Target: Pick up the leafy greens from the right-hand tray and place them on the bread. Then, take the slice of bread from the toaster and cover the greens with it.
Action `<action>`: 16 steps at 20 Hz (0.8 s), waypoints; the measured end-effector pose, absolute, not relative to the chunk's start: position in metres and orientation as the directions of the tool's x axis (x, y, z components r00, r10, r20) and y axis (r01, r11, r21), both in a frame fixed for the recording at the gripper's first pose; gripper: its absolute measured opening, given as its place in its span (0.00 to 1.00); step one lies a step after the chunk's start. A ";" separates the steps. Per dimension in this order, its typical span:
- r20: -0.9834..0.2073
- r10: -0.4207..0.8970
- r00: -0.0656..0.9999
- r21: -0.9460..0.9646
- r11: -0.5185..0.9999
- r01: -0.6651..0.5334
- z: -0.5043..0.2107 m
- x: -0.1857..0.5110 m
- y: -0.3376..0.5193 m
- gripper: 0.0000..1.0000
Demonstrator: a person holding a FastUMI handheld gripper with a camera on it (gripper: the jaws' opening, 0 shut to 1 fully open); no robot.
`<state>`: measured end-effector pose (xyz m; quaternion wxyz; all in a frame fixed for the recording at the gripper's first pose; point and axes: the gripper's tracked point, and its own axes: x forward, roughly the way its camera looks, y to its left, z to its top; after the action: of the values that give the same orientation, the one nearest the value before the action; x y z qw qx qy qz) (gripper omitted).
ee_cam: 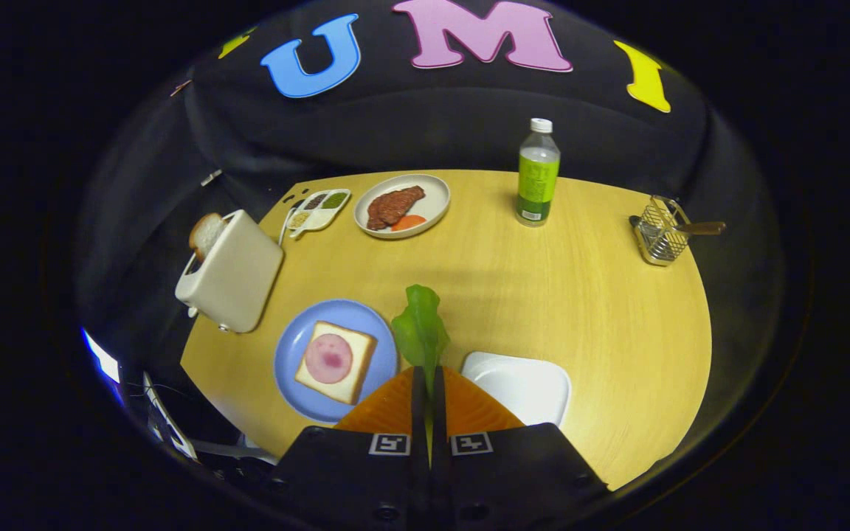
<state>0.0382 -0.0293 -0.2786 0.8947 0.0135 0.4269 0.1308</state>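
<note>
My gripper [429,383] is shut on a green leaf [420,332], which sticks up from between the fingers, held above the table. To the left of the fingers a blue plate [299,346] carries a slice of bread [336,361] topped with a pink round of ham [328,358]. Just right of the fingers lies a white tray [521,383]. Beyond the blue plate stands a cream toaster [233,273] with a slice of bread [206,234] poking out of its slot.
At the far side of the wooden table [543,280] are a white plate with meat [401,206], a small divided dish [319,209], a green-labelled bottle [538,173] and a wire basket [661,232] near the right edge.
</note>
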 end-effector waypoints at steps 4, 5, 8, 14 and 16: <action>-0.764 0.284 0.580 0.129 0.947 -0.294 -0.281 0.040 0.018 0.05; -0.763 0.292 0.576 0.128 0.942 -0.309 -0.284 0.041 0.029 0.05; -0.769 0.320 0.554 0.136 0.928 -0.347 -0.295 0.040 0.061 0.05; -0.790 0.329 0.517 0.139 0.918 -0.372 -0.322 0.044 0.098 0.09; -0.798 0.333 0.502 0.139 0.913 -0.383 -0.329 0.043 0.107 0.12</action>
<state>0.0432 0.1074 -0.3286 0.8661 -0.0280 0.4542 0.2067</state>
